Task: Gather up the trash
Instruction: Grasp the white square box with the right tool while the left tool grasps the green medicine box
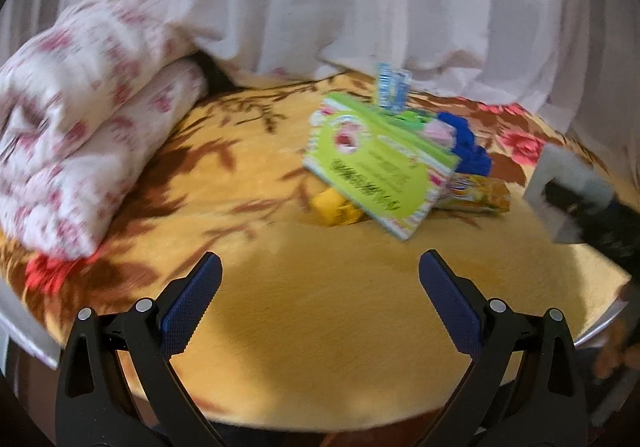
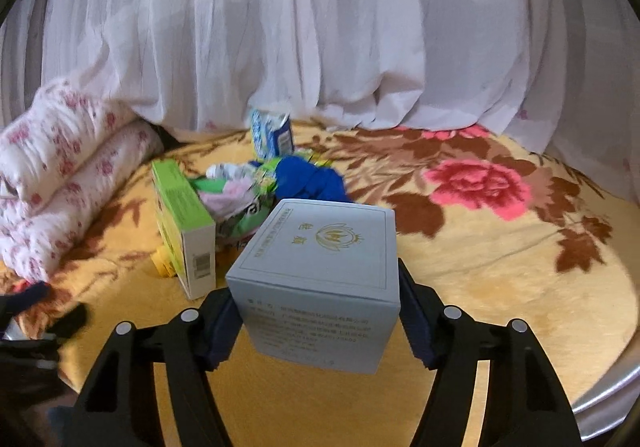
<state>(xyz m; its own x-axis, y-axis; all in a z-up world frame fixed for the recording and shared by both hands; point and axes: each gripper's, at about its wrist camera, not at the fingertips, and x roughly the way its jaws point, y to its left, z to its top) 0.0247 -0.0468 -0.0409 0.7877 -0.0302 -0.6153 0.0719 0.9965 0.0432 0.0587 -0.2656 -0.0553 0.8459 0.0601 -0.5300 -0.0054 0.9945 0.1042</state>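
While clamped — grey box (image 2: 320,279) between right gripper (image 2: 316,323) pads.

The left gripper (image 1: 320,267) points toward 12 o'clock with its blue-padded fingers (image 1: 192,307) spread wide and nothing between them. The right gripper (image 2: 316,295) — also aimed at 12 o'clock — has both pads pressed against the sides of a pale grey box (image 2: 320,279).

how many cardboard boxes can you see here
2: a grey-blue box clamped in the right gripper, and a green box tilted in the trash pile; more may be hidden.
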